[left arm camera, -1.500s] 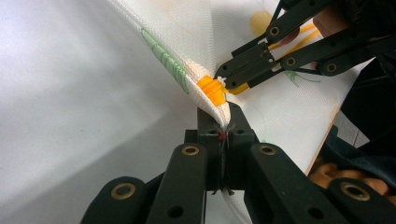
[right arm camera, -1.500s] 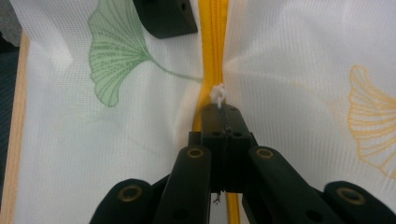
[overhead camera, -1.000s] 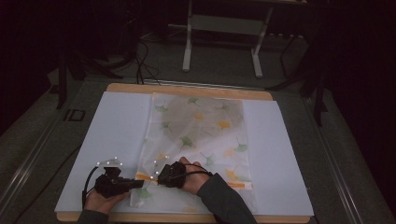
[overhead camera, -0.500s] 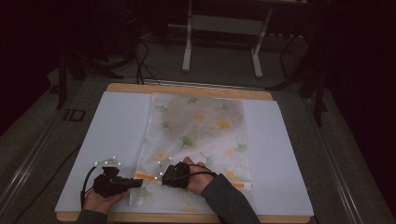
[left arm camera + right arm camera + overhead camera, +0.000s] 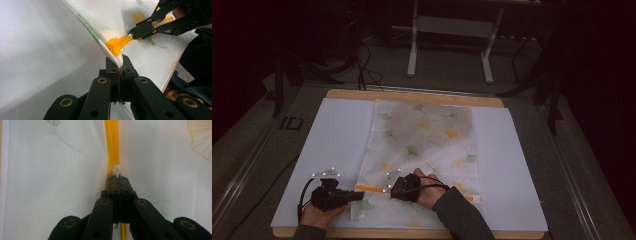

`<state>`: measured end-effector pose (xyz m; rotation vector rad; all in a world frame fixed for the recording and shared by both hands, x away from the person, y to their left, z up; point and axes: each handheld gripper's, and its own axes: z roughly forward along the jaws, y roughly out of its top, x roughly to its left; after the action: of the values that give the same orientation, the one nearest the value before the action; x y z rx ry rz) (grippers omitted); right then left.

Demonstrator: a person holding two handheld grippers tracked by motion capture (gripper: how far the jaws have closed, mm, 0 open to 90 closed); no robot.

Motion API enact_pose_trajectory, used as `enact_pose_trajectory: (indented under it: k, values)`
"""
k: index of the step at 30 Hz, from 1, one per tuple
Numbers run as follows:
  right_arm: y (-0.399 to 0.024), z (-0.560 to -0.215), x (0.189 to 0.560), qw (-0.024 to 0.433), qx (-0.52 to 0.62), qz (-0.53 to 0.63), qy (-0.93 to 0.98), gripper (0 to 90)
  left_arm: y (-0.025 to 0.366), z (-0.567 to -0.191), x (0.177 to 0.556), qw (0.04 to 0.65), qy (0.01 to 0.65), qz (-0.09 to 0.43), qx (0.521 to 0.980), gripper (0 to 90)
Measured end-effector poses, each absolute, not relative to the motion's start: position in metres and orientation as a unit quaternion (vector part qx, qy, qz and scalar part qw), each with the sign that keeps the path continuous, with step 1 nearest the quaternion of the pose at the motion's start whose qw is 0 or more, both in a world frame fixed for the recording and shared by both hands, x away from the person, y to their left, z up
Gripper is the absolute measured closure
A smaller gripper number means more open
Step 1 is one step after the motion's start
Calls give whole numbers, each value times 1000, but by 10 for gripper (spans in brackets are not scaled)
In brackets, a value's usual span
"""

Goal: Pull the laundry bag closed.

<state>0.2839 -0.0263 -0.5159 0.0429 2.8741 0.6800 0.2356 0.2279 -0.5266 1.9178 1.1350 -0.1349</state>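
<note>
The right gripper (image 5: 117,178) has its jaws pressed together on the small white zipper pull (image 5: 116,170), which sits on the orange zipper (image 5: 111,142). The left gripper (image 5: 119,65) pinches the fabric at the zipper's end, its jaws clamped flat on the fold. That zipper runs across the near end of the leaf-print mesh bag (image 5: 427,135), and the bag lies flat on the white board (image 5: 337,135), near its middle. To zip well, the left gripper should probably hold the zipper's end taut and low while the right draws the pull straight along the zipper, away from the left. A sideways tug could slip the pull free.
</note>
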Motion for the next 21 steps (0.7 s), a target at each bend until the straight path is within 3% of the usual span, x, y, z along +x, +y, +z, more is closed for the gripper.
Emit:
enact_pose_trajectory:
  k: [21]
  values:
    - [-46, -515, 283, 96, 22, 219, 971, 900, 230, -526, 236, 442, 459, -55, 769, 883]
